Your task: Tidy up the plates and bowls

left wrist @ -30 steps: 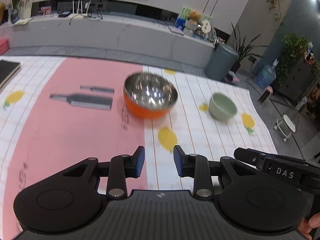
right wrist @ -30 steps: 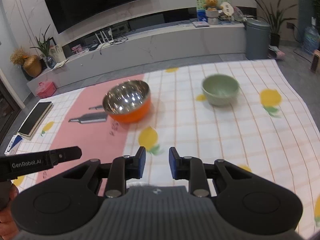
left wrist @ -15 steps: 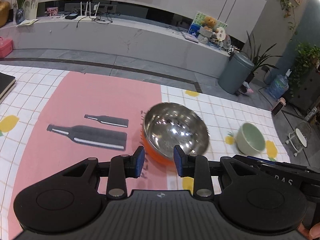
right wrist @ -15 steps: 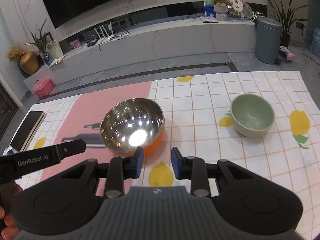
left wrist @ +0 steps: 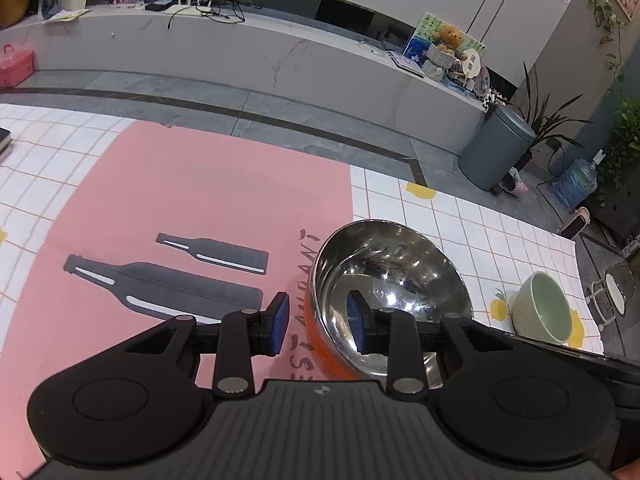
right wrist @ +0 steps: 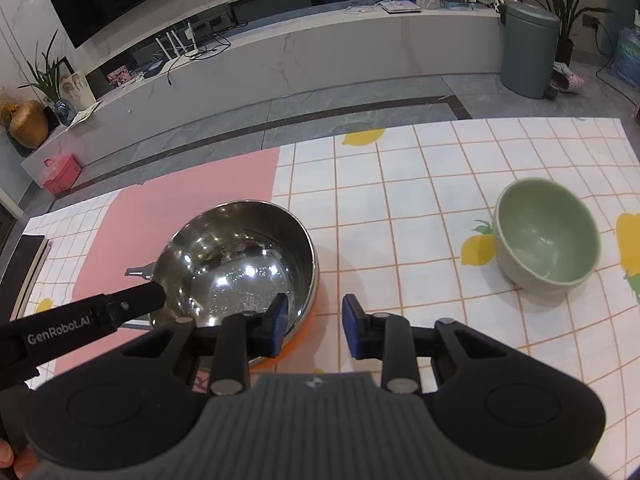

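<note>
A steel bowl with an orange outside [left wrist: 388, 280] [right wrist: 240, 264] sits on the mat at the border of its pink panel. My left gripper [left wrist: 318, 324] is open and straddles the bowl's left rim: one pad is inside, the other outside, and neither presses. My right gripper [right wrist: 315, 328] is open too and straddles the right rim the same way. The left gripper's side also shows in the right wrist view as a black bar at the bowl's left edge. A pale green bowl [left wrist: 542, 308] [right wrist: 546, 232] stands upright and alone further right.
The checked mat [right wrist: 400, 200] has lemon prints and a pink panel with bottle prints [left wrist: 168, 284]. A dark book [right wrist: 24, 264] lies at its left edge. Beyond the far edge are grey floor, a marble bench [right wrist: 320, 60] and a grey bin [right wrist: 528, 48].
Both grippers have come forward and down onto the steel bowl, which now fills the near view with its rims between their jaws. The green bowl has not moved.
</note>
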A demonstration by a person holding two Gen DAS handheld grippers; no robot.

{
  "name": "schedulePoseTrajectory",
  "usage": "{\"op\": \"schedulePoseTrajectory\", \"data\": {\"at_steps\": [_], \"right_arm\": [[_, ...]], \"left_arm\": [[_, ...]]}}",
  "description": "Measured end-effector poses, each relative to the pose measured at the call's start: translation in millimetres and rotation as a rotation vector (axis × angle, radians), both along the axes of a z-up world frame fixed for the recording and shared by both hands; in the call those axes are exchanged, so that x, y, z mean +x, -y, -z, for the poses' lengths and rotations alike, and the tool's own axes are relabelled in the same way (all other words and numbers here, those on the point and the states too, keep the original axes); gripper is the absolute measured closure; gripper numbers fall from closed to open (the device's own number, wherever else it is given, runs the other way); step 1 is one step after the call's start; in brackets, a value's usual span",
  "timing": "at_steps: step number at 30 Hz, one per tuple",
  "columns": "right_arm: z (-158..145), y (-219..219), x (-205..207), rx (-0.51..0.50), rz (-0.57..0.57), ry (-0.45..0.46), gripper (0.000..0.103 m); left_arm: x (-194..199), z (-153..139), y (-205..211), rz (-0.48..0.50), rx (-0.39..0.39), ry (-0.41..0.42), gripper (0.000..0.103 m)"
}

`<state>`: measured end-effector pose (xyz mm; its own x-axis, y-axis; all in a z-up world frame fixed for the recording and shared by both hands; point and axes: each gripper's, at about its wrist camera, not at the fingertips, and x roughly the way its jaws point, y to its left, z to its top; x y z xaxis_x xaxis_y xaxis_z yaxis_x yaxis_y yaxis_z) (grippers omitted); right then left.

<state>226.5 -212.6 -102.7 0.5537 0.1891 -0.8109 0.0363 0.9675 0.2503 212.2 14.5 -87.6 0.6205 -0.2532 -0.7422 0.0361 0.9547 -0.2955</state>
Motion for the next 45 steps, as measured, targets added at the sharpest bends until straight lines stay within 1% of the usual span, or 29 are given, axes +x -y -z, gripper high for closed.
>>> {"op": "schedulePoseTrajectory", "data": {"at_steps": [3,5,7,8,10,12,18,21,24,30,38,45], "right_arm": [[2.5,-0.5,4.3,0.009,0.006,-0.009,0.077],[3.9,-1.2,6.3,0.012,0.005,-0.013,0.08],[6.4,-0.9,8.1,0.026,0.006,-0.02,0.083],[7.8,-0.9,8.6,0.038,0.007,-0.026,0.087],[10.7,-0.7,9.8,0.057,0.009,-0.033,0.089],[11.3,-1.0,9.6,0.062,0.012,-0.03,0.091],[8.6,-1.0,6.6,0.059,0.022,-0.033,0.093],[2.7,-1.3,0.6,0.053,0.015,-0.026,0.093],[-3.8,1.5,-7.7,0.071,0.018,-0.034,0.093],[-26.7,7.1,-44.1,0.109,0.019,0.003,0.094],[-65.3,16.0,-110.3,0.138,0.003,0.058,0.094],[-88.9,34.9,-175.0,0.156,0.004,0.108,0.093]], "left_arm": [[4.6,5.9,0.1,-0.003,0.013,-0.015,0.068],[6.6,9.6,-1.3,-0.009,0.012,-0.025,0.071],[8.9,12.1,-1.5,-0.013,0.004,-0.033,0.08],[8.8,12.9,-2.1,-0.012,-0.004,-0.033,0.081],[9.2,13.5,-2.2,-0.009,-0.018,-0.032,0.086],[9.0,12.6,-0.9,-0.003,-0.016,-0.031,0.089],[8.1,8.7,3.3,0.011,0.017,-0.044,0.091],[0.7,3.8,3.9,0.016,0.024,-0.043,0.092],[-9.1,-4.8,4.3,0.011,0.027,-0.046,0.092],[-41.3,-30.4,6.0,0.003,0.033,-0.038,0.092],[-99.4,-69.0,10.1,-0.007,0.03,0.003,0.092],[-152.8,-86.9,20.9,0.016,0.02,0.024,0.092]]}}
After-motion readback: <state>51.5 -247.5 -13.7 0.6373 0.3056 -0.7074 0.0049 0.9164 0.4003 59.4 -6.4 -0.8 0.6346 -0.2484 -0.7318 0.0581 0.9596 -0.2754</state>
